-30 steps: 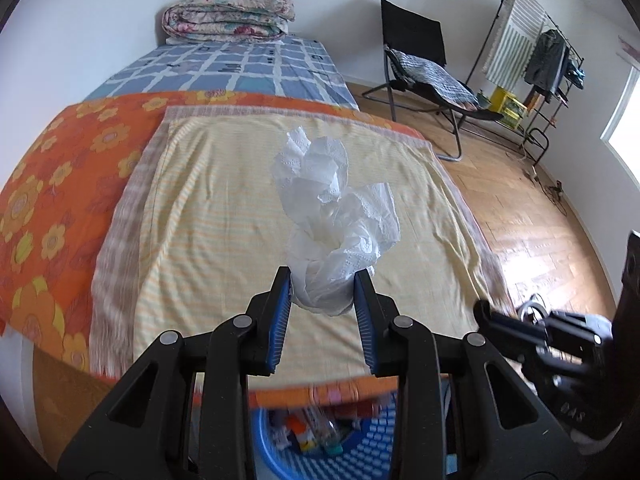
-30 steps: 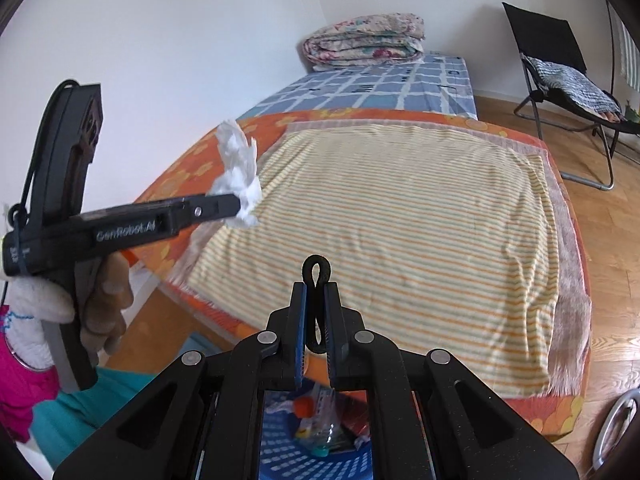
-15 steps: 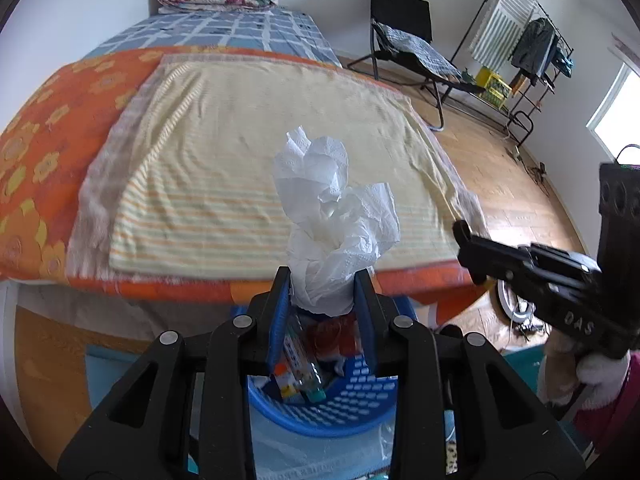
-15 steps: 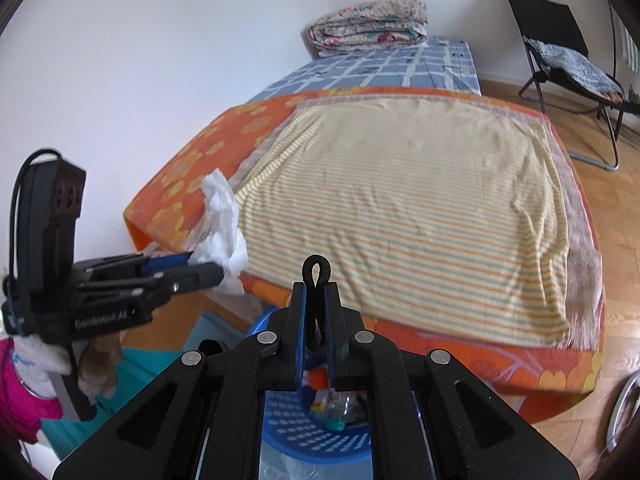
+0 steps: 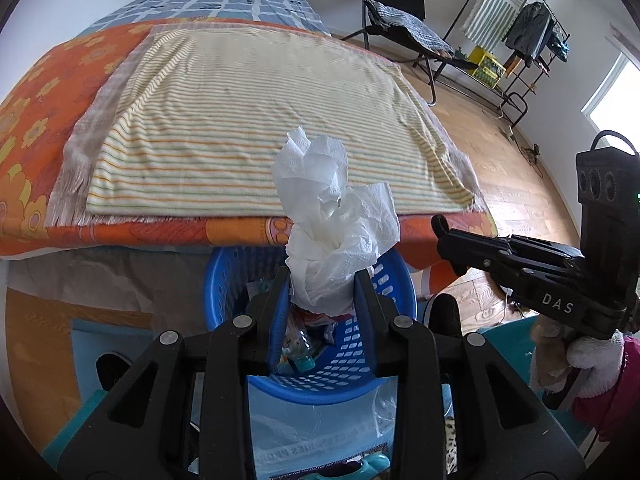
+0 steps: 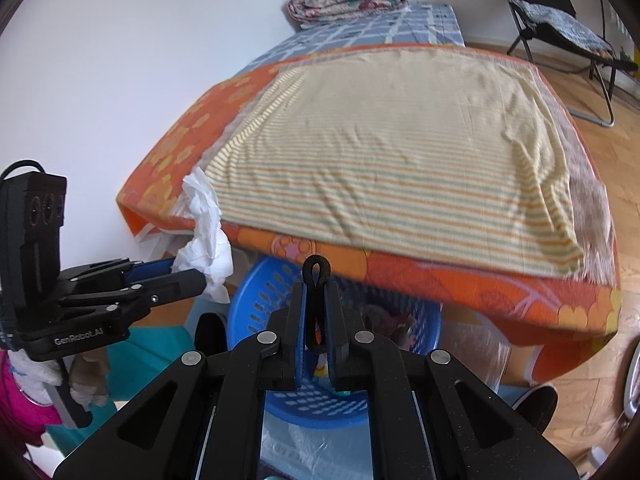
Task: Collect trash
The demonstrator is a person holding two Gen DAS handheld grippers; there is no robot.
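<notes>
My left gripper is shut on a crumpled white tissue and holds it above a blue plastic basket that has several pieces of trash inside. In the right wrist view the left gripper with the tissue hangs left of the basket. My right gripper is shut on a small black looped object above the basket's near rim. It also shows in the left wrist view, to the right of the basket.
The basket stands on the floor at the foot of a bed with a striped yellow sheet over an orange flowered cover. A black folding chair and a clothes rack stand on the wooden floor at the right.
Both grippers have drawn back from over the bed and dropped lower. The blue basket now sits under both of them. Both grips are unchanged.
</notes>
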